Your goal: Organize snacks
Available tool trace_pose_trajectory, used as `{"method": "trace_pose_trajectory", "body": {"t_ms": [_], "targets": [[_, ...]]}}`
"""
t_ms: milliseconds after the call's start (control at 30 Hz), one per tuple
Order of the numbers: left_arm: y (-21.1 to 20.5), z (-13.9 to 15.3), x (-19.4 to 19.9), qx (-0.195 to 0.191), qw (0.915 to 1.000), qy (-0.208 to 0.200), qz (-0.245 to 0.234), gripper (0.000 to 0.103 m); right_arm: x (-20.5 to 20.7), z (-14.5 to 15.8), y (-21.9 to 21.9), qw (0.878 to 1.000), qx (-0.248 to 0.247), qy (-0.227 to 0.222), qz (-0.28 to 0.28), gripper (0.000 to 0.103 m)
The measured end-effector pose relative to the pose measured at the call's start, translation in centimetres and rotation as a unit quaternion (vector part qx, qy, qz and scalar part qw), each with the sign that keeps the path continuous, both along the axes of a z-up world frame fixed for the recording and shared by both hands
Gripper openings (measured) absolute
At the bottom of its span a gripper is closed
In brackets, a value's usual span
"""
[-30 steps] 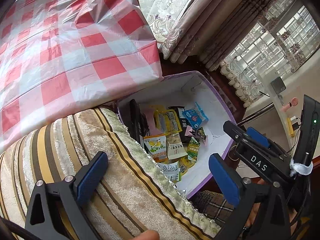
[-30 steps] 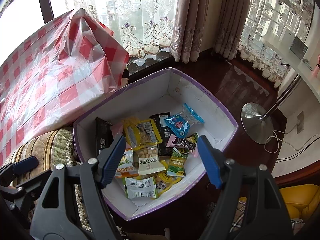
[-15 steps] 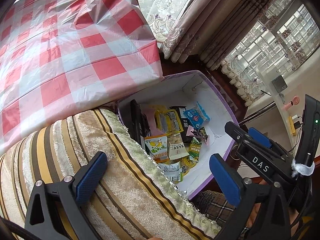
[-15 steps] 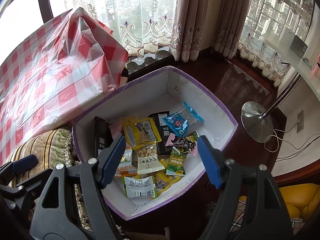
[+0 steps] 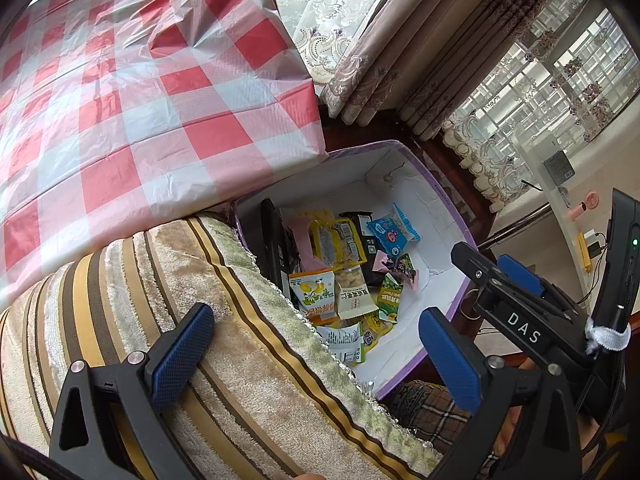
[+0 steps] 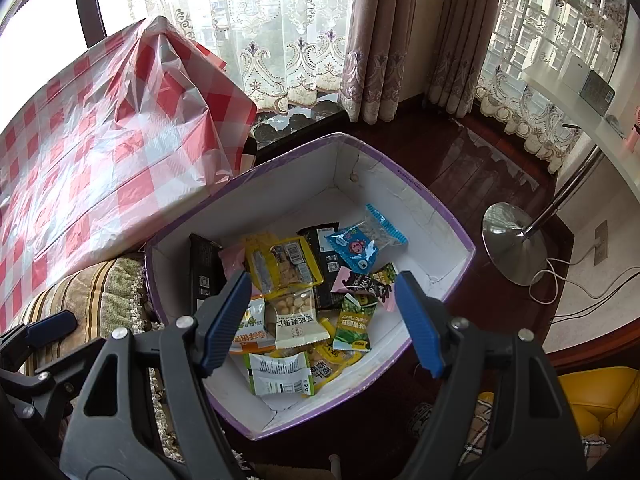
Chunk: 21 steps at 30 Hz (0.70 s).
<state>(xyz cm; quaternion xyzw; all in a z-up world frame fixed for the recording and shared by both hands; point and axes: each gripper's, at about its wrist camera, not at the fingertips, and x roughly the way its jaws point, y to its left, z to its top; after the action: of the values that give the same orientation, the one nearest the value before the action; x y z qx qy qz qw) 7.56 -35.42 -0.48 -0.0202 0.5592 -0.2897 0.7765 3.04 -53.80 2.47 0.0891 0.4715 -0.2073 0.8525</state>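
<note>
A white box with a purple rim (image 6: 420, 196) (image 5: 436, 192) stands on the dark wood floor and holds several snack packets. Among them are a blue packet (image 6: 362, 242), a yellow packet (image 6: 286, 266), a green packet (image 6: 354, 322) and a white nut packet (image 6: 296, 316). My right gripper (image 6: 324, 320) hangs above the box, open, with nothing between its fingers. My left gripper (image 5: 316, 344) is open too, above a striped cushion (image 5: 160, 304) beside the box. In the left wrist view the right gripper (image 5: 516, 292) shows at the right edge.
A table under a red and white checked plastic cloth (image 6: 100, 152) stands to the left of the box. A lamp's round metal base (image 6: 514, 242) with cables sits on the floor to the right. Curtains (image 6: 384, 40) hang behind, and a yellow seat (image 6: 596, 396) is at bottom right.
</note>
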Motion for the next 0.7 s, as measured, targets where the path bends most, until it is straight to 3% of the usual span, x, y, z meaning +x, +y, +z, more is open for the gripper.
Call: {"method": "trace_pose_trajectory", "body": {"t_ms": [700], "targets": [[-0.01,-0.03,0.02,0.000,1.0000,0.000,0.000,0.103,-0.15,0.06,0.00,1.000,0.002,0.000,-0.002,0.076]]}}
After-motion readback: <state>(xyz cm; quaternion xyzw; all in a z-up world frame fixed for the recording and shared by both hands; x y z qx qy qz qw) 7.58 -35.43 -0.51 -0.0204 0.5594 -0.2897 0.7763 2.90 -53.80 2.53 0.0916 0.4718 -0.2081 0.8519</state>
